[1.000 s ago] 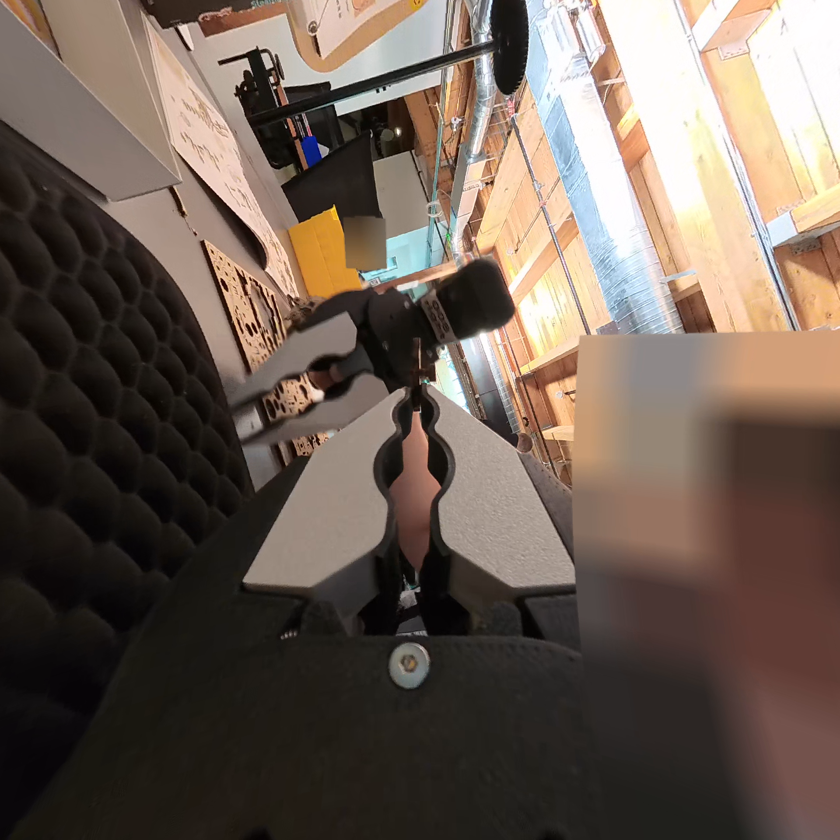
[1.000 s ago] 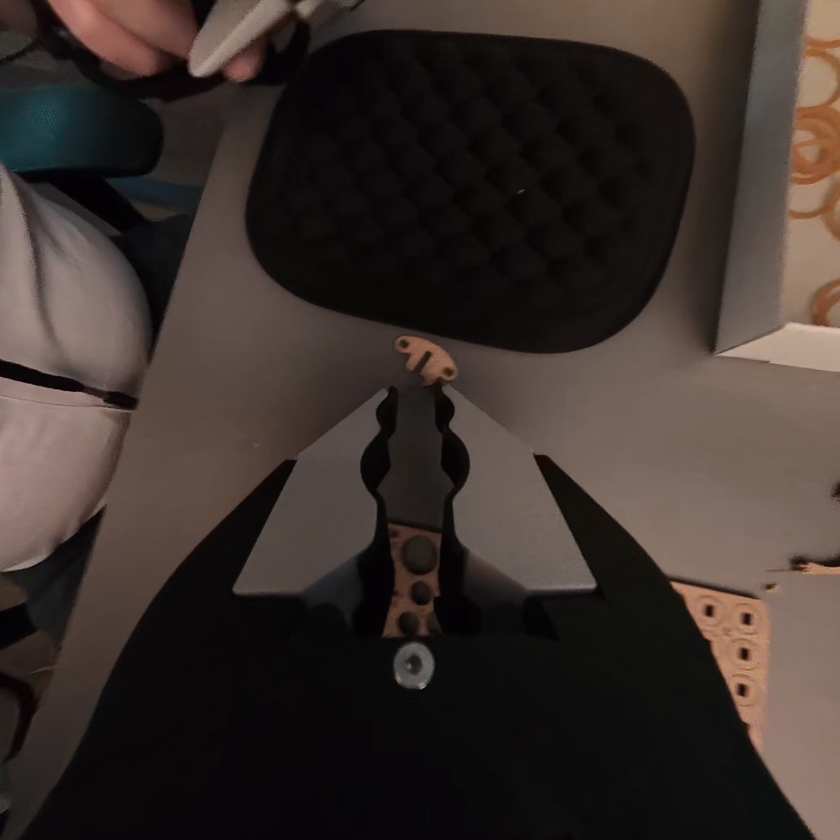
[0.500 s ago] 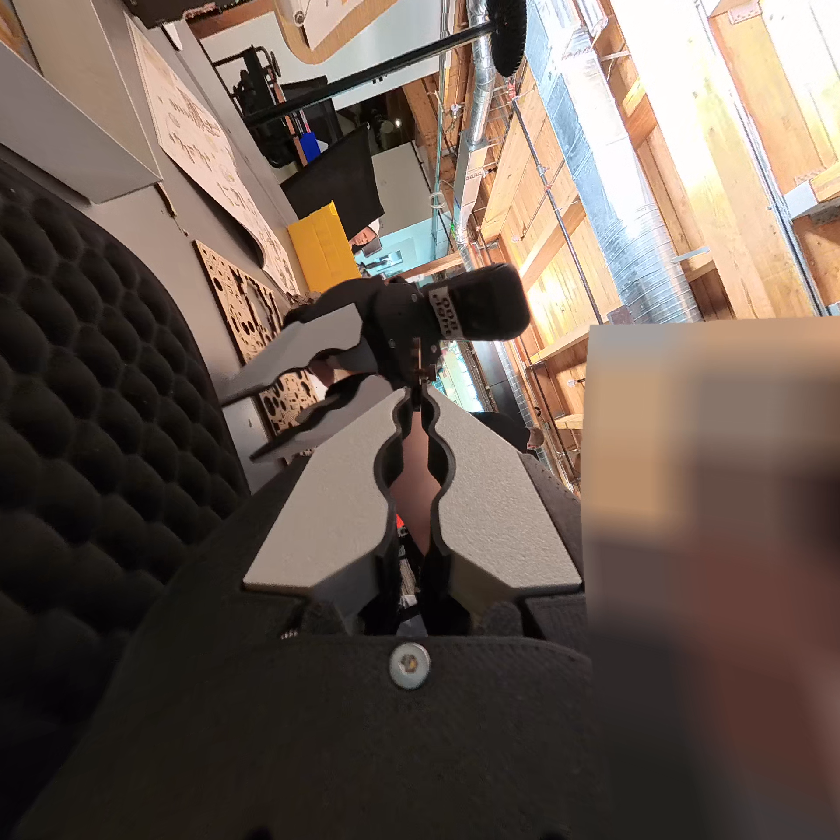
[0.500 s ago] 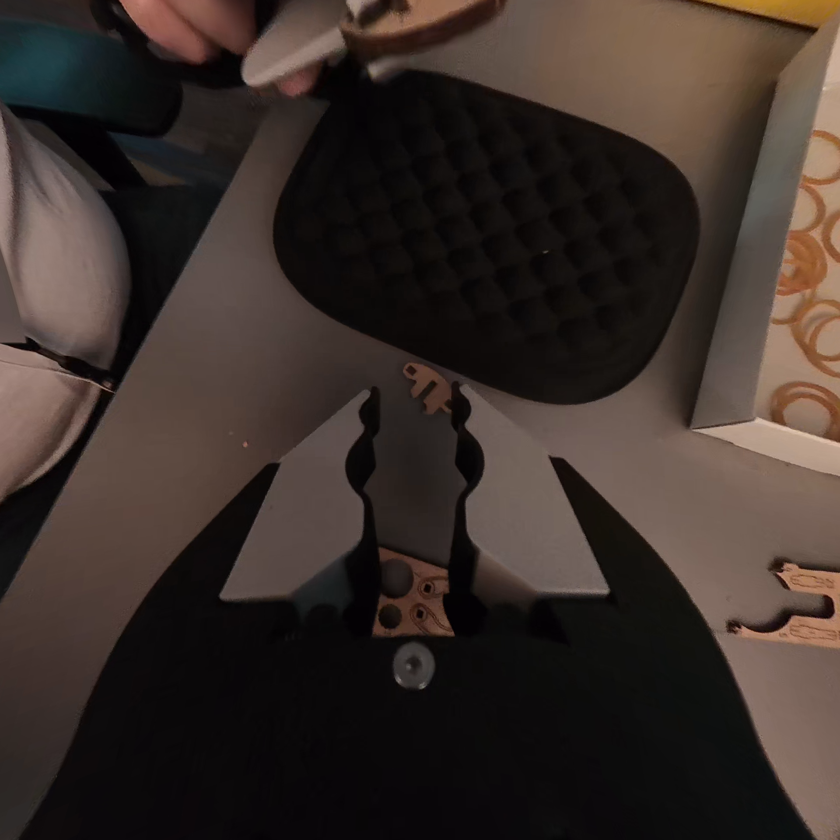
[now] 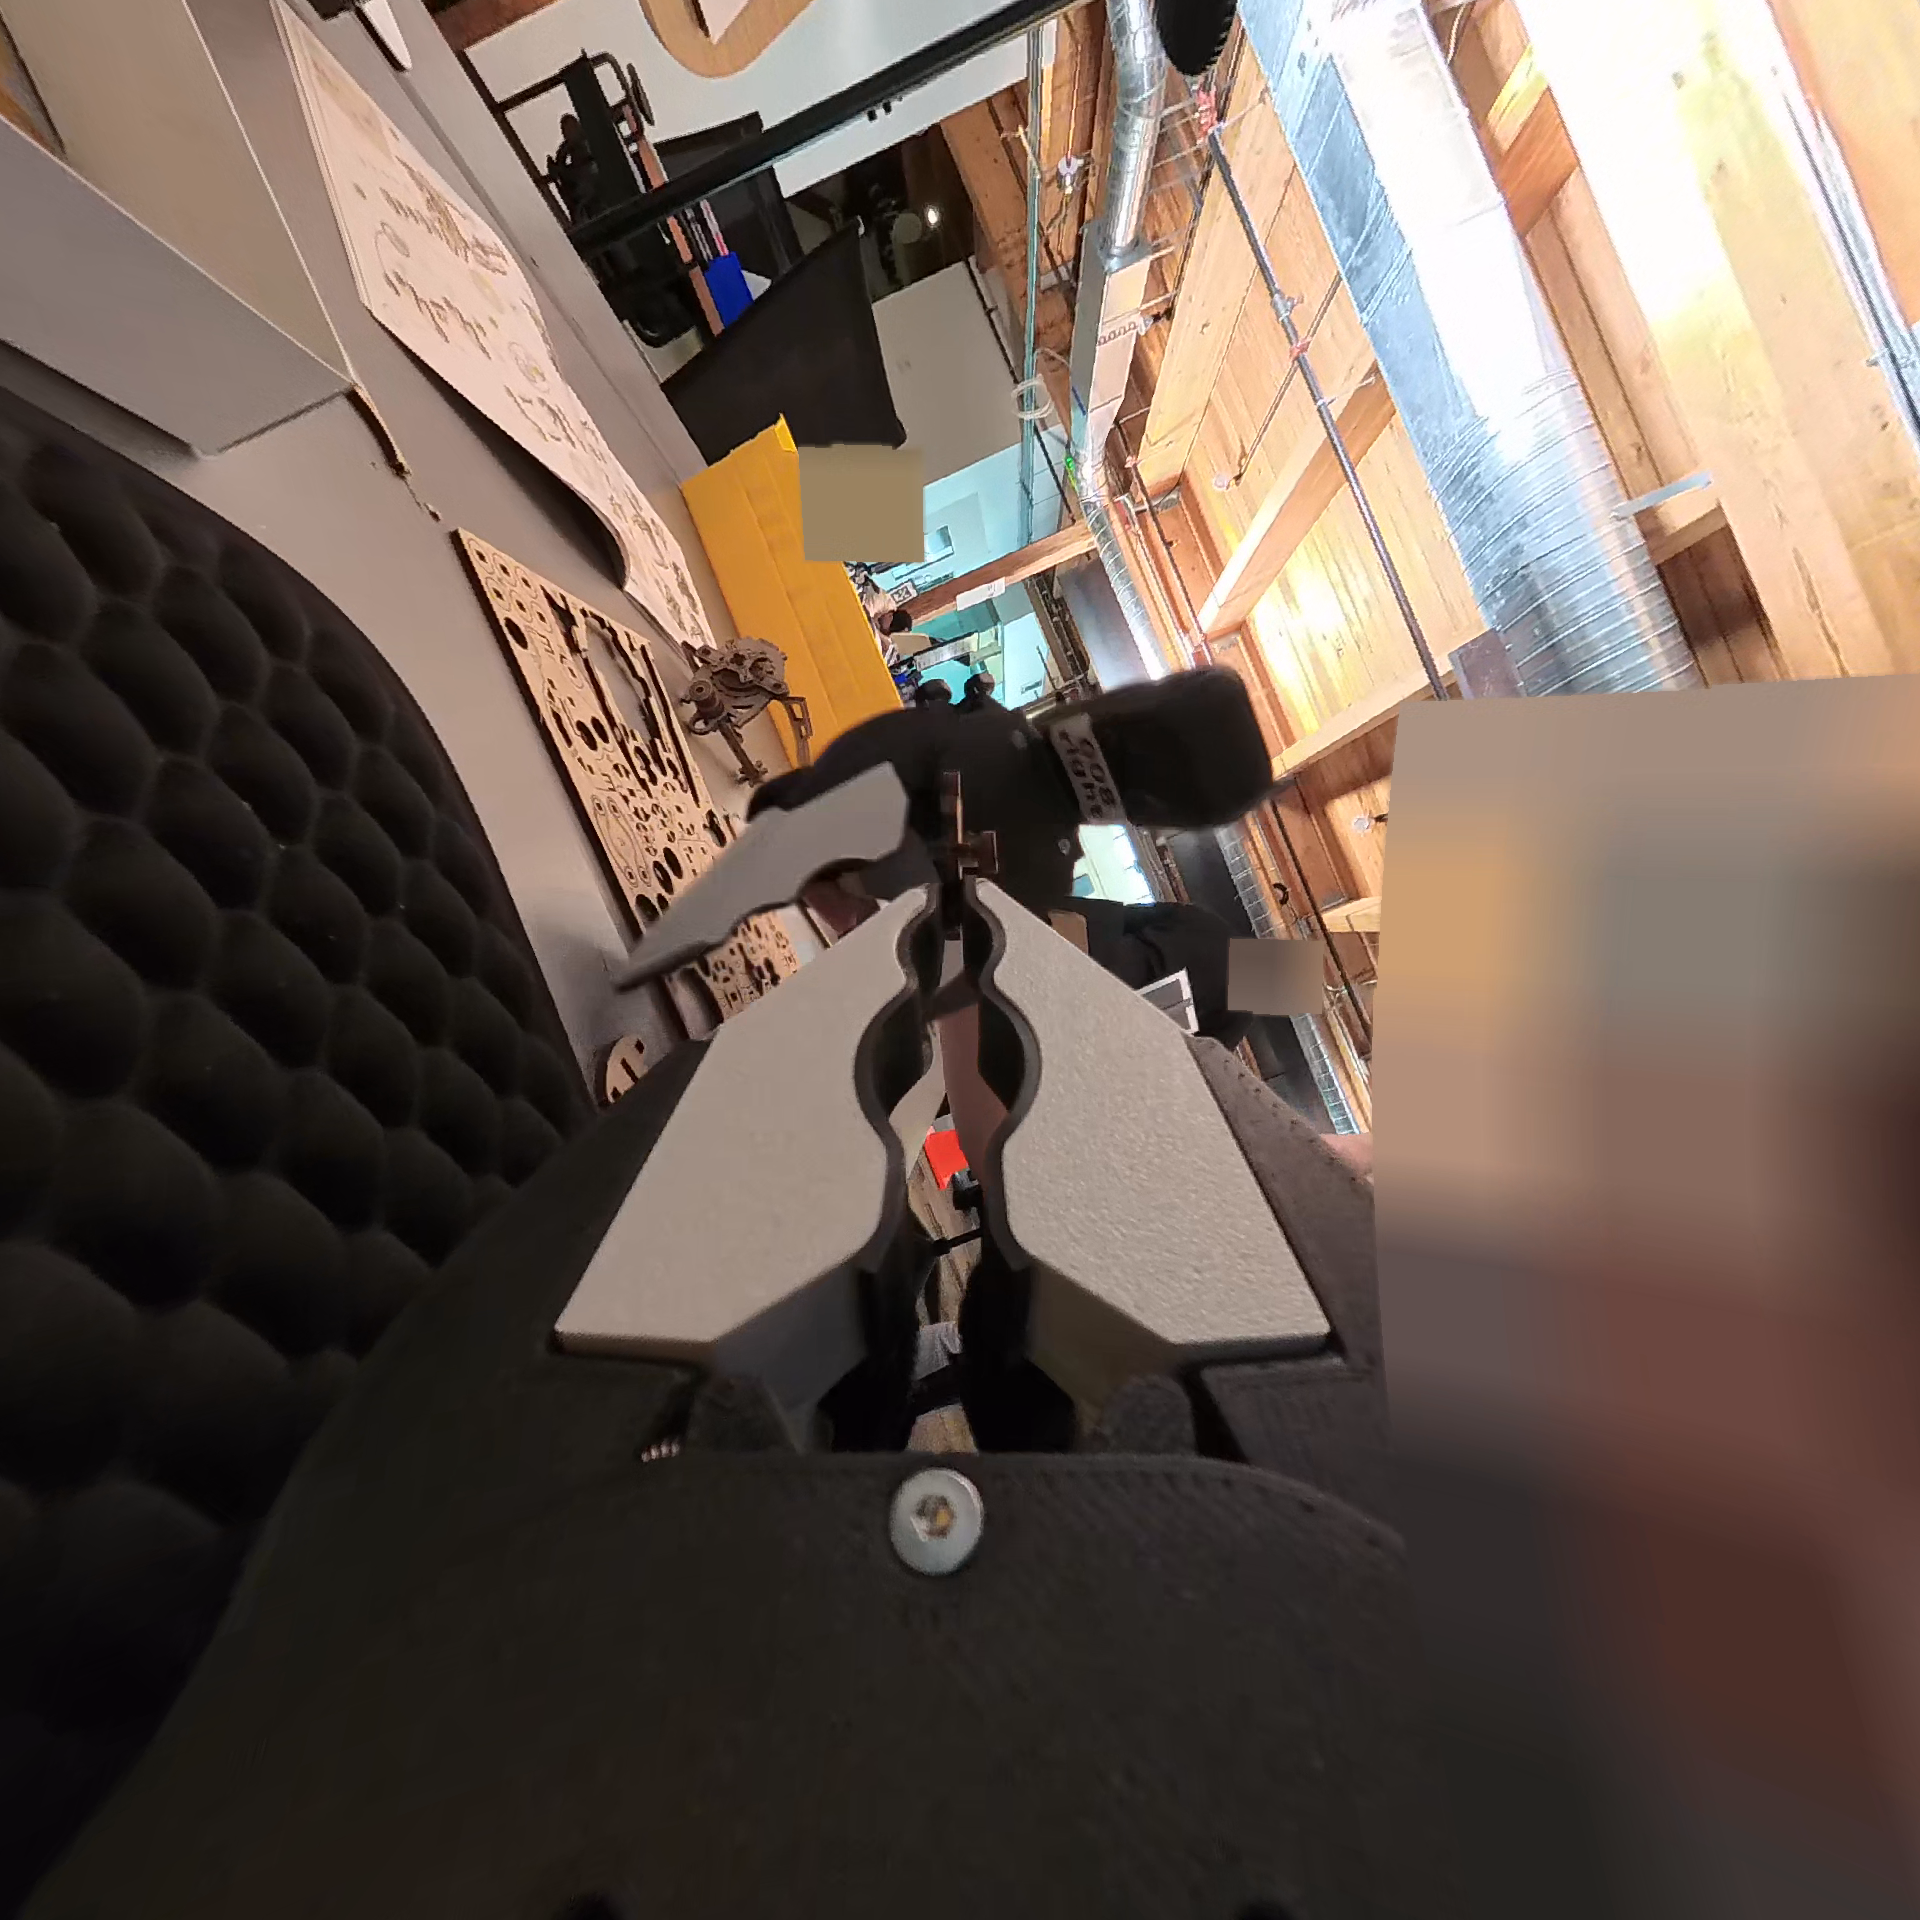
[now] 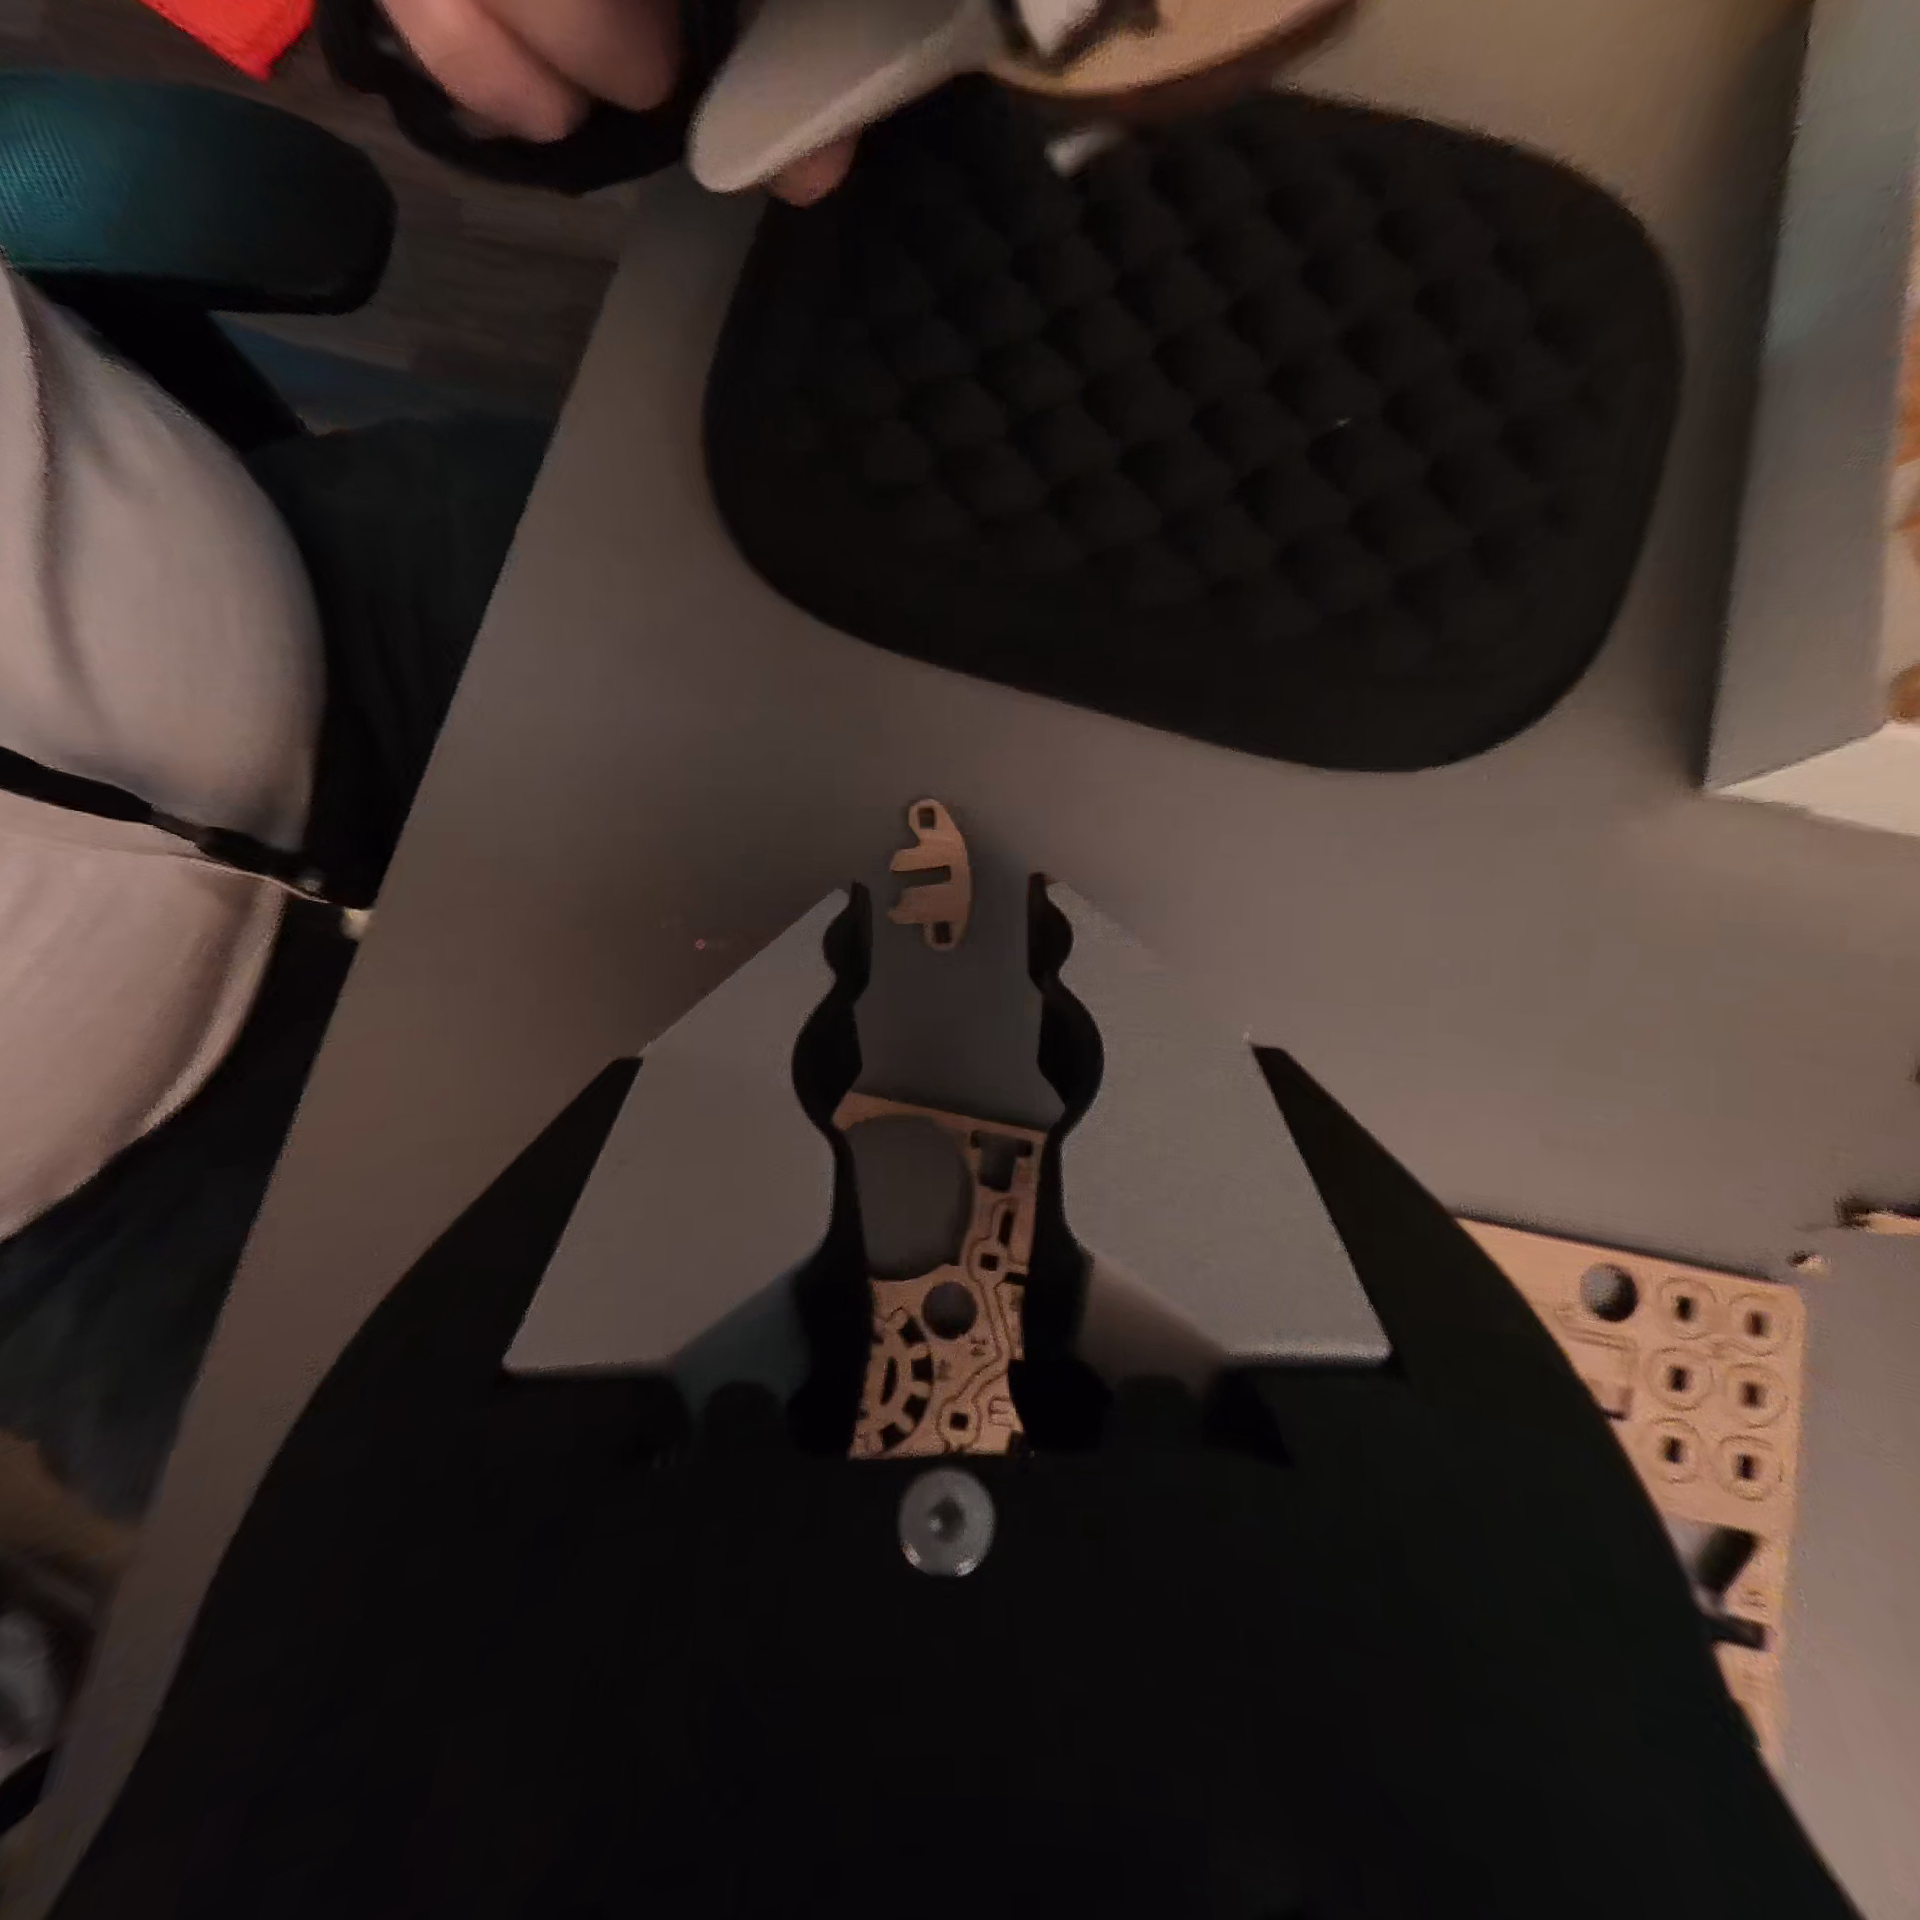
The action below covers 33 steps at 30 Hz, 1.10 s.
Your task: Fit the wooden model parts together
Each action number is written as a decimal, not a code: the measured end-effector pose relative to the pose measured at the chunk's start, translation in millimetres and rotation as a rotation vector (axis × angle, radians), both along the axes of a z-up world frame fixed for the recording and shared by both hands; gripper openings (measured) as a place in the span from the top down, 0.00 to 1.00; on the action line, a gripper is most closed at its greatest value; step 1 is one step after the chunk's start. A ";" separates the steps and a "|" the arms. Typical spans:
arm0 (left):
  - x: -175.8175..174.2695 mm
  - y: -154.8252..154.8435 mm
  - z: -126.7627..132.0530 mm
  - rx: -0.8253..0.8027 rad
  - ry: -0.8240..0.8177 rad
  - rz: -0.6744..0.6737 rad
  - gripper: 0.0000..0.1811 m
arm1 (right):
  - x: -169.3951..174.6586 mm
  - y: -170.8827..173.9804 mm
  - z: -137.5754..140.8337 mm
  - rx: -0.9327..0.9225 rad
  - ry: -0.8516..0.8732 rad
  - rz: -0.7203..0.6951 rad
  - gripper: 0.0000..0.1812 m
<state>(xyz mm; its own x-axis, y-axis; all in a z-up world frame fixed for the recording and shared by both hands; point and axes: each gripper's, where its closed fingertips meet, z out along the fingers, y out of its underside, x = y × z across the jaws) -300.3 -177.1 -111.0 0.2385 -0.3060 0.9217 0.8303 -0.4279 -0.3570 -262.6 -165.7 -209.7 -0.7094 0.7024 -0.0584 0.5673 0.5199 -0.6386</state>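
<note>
My left gripper [image 5: 951, 899] is shut on a thin wooden part [image 5: 951, 821], seen edge-on at its tips. In the right wrist view it is at the top edge [image 6: 831, 114], held over the black foam pad [image 6: 1195, 416], and the part looks flat and curved [image 6: 1164, 42]. My right gripper [image 6: 945, 899] is open and empty, low over the grey table [image 6: 644, 831]. A small flat wooden piece [image 6: 930, 876] lies on the table between its fingertips and just ahead of them. In the left wrist view one right finger [image 5: 790, 862] shows just beyond my left tips.
Wooden sheets with punched-out parts lie under and right of my right gripper [image 6: 1683, 1403] and beside the pad [image 5: 613, 748]. A small assembled wooden mechanism [image 5: 738, 686] stands past them. A grey box [image 6: 1818, 416] borders the pad. A person's torso [image 6: 125, 727] is at the left.
My right gripper has opened wider and shifted, so the small piece now lies between its tips. My left gripper and its part have come further into the right wrist view's top.
</note>
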 end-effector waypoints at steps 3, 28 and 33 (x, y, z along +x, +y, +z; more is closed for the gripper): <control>0.5 -1.2 0.3 -0.002 -0.002 0.005 1.00 | 12.6 -8.8 -1.8 -0.086 -0.121 -0.016 0.86; 9.3 -11.6 0.7 -0.024 0.055 0.013 0.99 | 5.1 -23.5 -5.4 -0.006 0.074 0.316 0.80; 7.5 -5.1 -4.8 -0.046 0.077 0.014 0.99 | 4.2 -22.1 -5.7 -0.064 0.095 0.268 0.83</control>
